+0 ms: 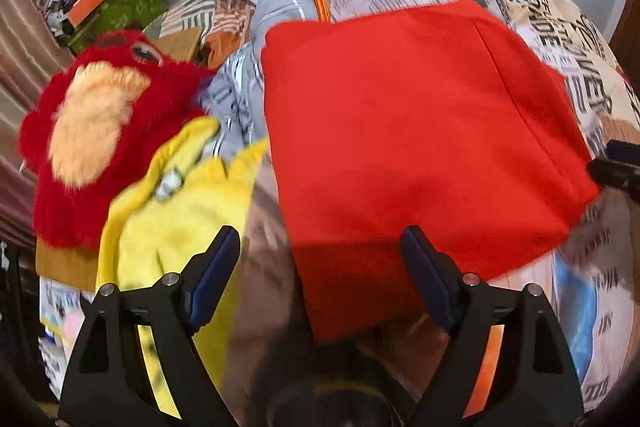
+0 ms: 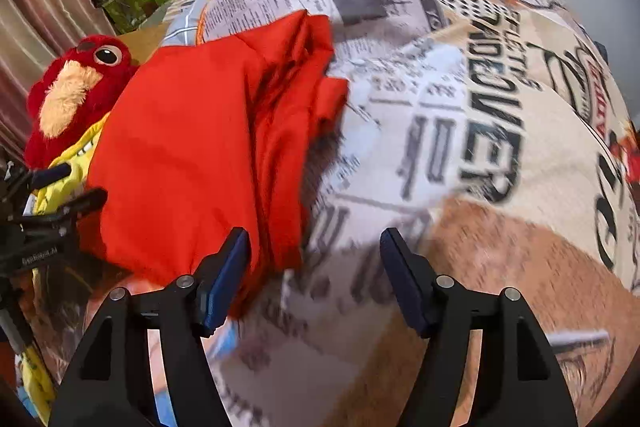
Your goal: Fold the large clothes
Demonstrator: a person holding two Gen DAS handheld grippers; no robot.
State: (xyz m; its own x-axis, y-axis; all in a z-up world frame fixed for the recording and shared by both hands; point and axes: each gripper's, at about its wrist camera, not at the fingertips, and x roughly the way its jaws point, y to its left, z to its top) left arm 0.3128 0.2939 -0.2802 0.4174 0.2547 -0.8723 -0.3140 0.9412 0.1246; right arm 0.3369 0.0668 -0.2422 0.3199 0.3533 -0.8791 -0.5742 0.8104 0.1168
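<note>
left gripper [image 1: 320, 247] and right gripper [image 2: 314, 247]: blue-padded jaws apart, nothing clamped.
red garment [image 1: 420, 147], smooth matte fabric folded to a rough rectangle, lies on the newsprint-patterned quilt [image 2: 480, 147]; fuzzy red plush toy [image 1: 92, 131] beside it.

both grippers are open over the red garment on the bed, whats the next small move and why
Probably lower each gripper onto the nearest edge of the red garment and close. The left gripper and right gripper stand open with nothing pinched, and the cloth lies bunched along its right side on the printed bedspread, not yet squared.
</note>
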